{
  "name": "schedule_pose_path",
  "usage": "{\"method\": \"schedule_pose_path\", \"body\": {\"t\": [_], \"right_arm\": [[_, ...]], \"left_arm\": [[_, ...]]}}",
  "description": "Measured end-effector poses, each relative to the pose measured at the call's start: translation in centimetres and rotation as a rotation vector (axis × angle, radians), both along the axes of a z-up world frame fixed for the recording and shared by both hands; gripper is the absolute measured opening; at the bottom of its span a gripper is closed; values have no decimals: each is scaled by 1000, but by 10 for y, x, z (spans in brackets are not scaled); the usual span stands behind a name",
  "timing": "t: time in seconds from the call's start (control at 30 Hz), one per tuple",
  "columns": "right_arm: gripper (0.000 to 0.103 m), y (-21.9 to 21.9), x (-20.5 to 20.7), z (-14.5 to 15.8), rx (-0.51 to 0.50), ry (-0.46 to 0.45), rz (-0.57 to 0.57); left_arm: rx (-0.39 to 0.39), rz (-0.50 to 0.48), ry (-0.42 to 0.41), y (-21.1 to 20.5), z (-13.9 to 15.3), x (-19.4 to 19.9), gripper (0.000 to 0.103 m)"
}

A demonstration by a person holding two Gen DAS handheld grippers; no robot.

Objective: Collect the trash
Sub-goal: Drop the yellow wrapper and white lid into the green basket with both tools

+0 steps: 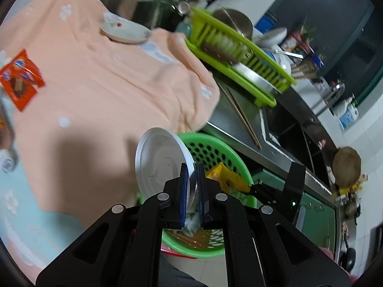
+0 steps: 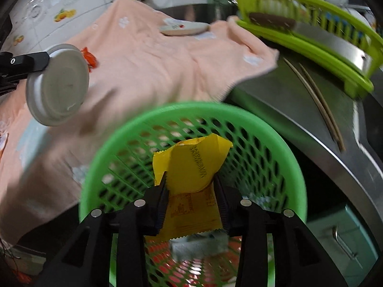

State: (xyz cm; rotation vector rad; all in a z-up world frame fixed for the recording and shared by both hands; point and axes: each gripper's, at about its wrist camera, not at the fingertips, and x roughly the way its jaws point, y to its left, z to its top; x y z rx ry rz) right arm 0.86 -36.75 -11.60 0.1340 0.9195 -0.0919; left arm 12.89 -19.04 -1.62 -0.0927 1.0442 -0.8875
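The right gripper (image 2: 191, 186) holds a crinkled yellow snack wrapper (image 2: 191, 167) between its fingers, directly over the round green mesh basket (image 2: 282, 148); letting go here should drop it cleanly inside. The left gripper (image 1: 191, 179) is clamped on a white plastic lid's (image 1: 158, 165) rim, just beside the basket, while an orange wrapper (image 1: 20, 79) lies far off on the peach towel (image 1: 107, 71).

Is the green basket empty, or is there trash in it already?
Not empty: the green basket already has pale crumpled trash at its bottom.
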Motion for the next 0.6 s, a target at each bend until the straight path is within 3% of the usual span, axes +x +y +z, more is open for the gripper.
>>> {"method": "schedule_pose_path", "body": {"t": [0.23,0.37,0.53,0.6], "right_arm": [[63,-14,-23,-8,13,17,-31],[71,-18,-34,-6,6,6,-42],[73,-24,-45,-5,1,-4,-57],[73,-27,-48,-5,11,-5,-65]], "left_arm": [[51,-69,55,-38,-33,-20,7],[84,-92,77,-53,-49,-26,7],[112,-105,103,-61,-65,-30,10],[118,-110,120,-63,-71,-32,20]]}}
